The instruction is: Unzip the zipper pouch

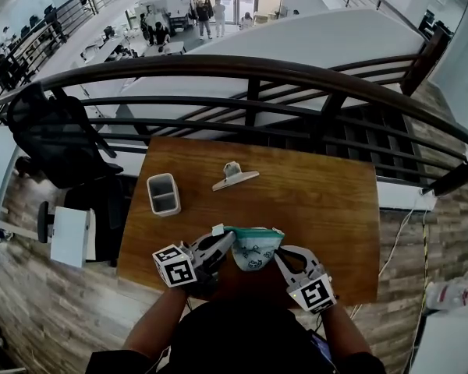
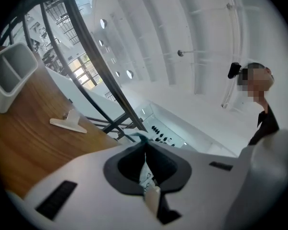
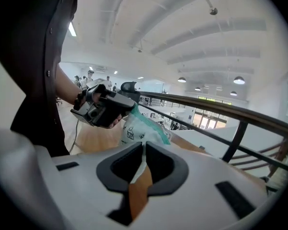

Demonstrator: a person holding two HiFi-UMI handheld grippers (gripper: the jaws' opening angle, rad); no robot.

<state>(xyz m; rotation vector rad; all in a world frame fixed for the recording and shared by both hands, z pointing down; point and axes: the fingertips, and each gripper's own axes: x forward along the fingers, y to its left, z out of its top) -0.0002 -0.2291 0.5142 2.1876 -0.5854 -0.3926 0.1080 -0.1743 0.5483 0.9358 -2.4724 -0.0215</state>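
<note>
– Teal-edged white zipper pouch (image 1: pixel 255 249) is up off the table (image 1: pixel 335 209), hanging over its near edge between the two tools. Who has what?

– Left hand-held gripper (image 1: pixel 228 237) is clamped on one end of the fabric, jaws together on it. Right hand-held gripper (image 1: pixel 280 252) pinches the opposite end, with a strip of pouch in its narrow gap. Whether that strip is the pull tab, I cannot tell.

– So which step?

– Securing both ends, I'd judge; the zip looks closed. Next, one side should anchor while the other draws the slider along the teal line, keeping the fabric taut.

– Anything in the way?

– No. Farther out on the table are a white two-compartment holder (image 1: pixel 164 193) and a white clip (image 1: pixel 235 178), both well apart from the pouch. Beyond them are a dark railing (image 1: pixel 249 72) and a black office chair (image 1: pixel 54 135).
</note>
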